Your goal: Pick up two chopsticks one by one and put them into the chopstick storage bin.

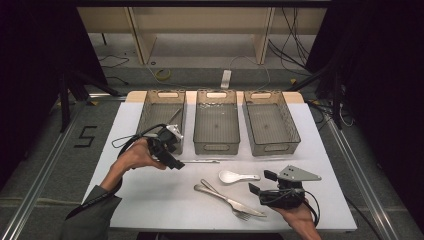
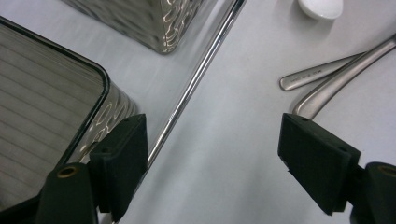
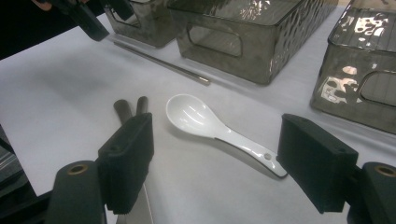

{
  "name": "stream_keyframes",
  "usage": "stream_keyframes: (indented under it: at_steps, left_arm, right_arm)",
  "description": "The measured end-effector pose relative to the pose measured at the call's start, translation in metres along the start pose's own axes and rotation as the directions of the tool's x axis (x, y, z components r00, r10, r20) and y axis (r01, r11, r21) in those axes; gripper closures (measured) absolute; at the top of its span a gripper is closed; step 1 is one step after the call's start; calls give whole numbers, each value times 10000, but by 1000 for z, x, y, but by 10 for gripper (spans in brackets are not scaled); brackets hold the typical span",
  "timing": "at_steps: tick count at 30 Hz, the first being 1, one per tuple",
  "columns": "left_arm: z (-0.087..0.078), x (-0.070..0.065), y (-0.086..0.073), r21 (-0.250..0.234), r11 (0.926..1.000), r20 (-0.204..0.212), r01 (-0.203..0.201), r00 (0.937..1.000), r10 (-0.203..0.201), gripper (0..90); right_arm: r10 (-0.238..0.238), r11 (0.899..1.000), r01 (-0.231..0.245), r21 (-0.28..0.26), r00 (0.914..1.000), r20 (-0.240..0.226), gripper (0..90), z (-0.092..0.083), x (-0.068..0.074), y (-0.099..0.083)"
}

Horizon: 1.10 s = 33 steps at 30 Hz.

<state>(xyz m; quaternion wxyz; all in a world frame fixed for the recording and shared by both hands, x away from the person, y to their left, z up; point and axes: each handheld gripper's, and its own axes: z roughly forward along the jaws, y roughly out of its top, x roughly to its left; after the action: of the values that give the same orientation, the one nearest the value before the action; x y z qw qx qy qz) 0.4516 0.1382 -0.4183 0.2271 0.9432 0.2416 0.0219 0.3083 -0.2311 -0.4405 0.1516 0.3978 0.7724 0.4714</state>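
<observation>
Left bin (image 1: 161, 120) holds one chopstick (image 1: 174, 117); other bins (image 1: 216, 122) empty; both grippers (image 1: 176, 161) released.

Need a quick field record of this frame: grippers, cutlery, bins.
left gripper: open, empty, over the chopstick by the left bin
right gripper: open, empty, low near the table edge, facing the spoon
spoon: white, on the table, untouched
fork and knife: crossed on the table
left bin: holds one thin metal piece
middle bin, right bin: nothing seen inside
</observation>
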Motion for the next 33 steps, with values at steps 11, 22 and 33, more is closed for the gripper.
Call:
stream_keyframes:
  at_steps: [11, 22, 33]
  left_arm:
    - [19, -1, -3, 649, 9977, -141, -215, 9996, 224, 243]
    - [28, 1, -5, 998, 9945, -229, -304, 9992, 328, 310]
    - [33, 1, -6, 1026, 9939, -450, -414, 9979, 462, 404]
  right_arm:
    - [-5, 10000, 5, 38, 10000, -20, 278, 0, 0, 0]
    - [-55, 10000, 56, 59, 10000, -38, 278, 1, 1, 0]
    - [-76, 9999, 77, 82, 10000, -39, 278, 1, 1, 0]
